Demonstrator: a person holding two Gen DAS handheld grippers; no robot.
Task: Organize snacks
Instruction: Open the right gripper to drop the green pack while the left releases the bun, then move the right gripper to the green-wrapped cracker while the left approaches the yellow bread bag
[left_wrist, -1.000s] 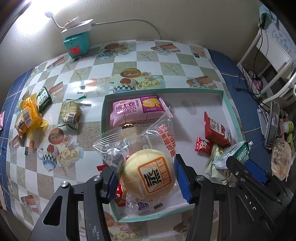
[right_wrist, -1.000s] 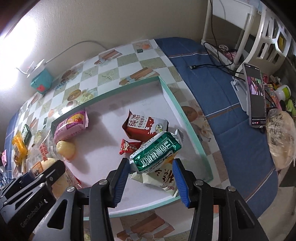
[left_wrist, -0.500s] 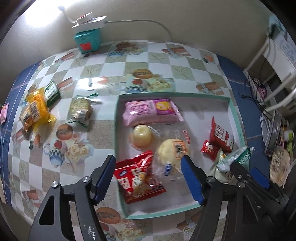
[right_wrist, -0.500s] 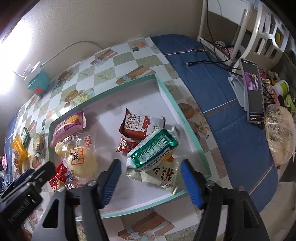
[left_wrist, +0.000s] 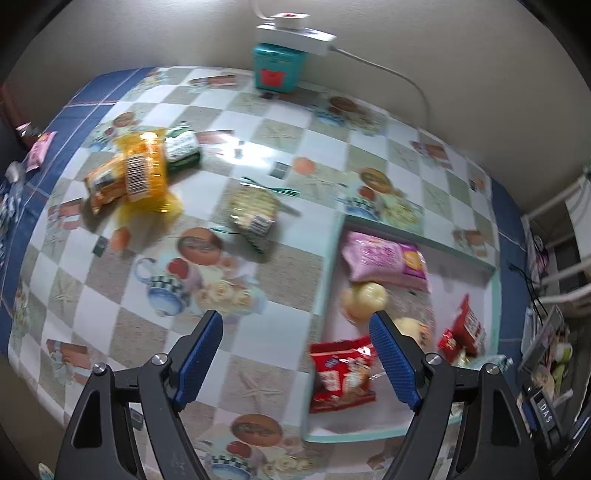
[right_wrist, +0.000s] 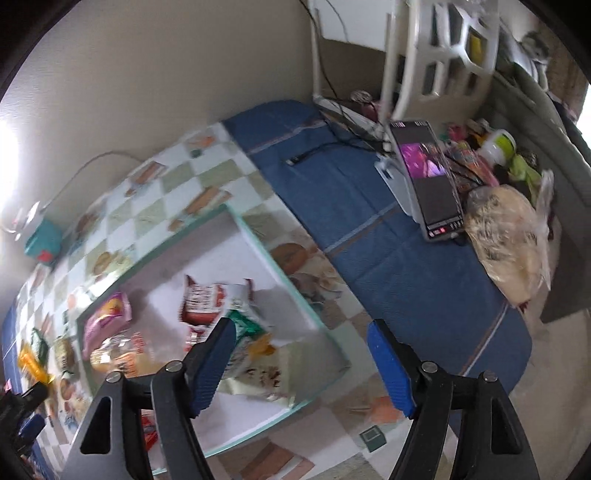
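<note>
Hovering spread left hand-held gripper (left_wrist: 295, 352), snack tray (left_wrist: 496, 295)

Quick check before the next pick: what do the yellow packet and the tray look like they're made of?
Yellow packet: thin translucent plastic film, glossy; it shows a bright glare spot, crinkles and a printed barcode. Tray: rigid with a low teal rim and a matte white floor, no glare; it could be painted board or plastic, the blur leaves that open.
</note>
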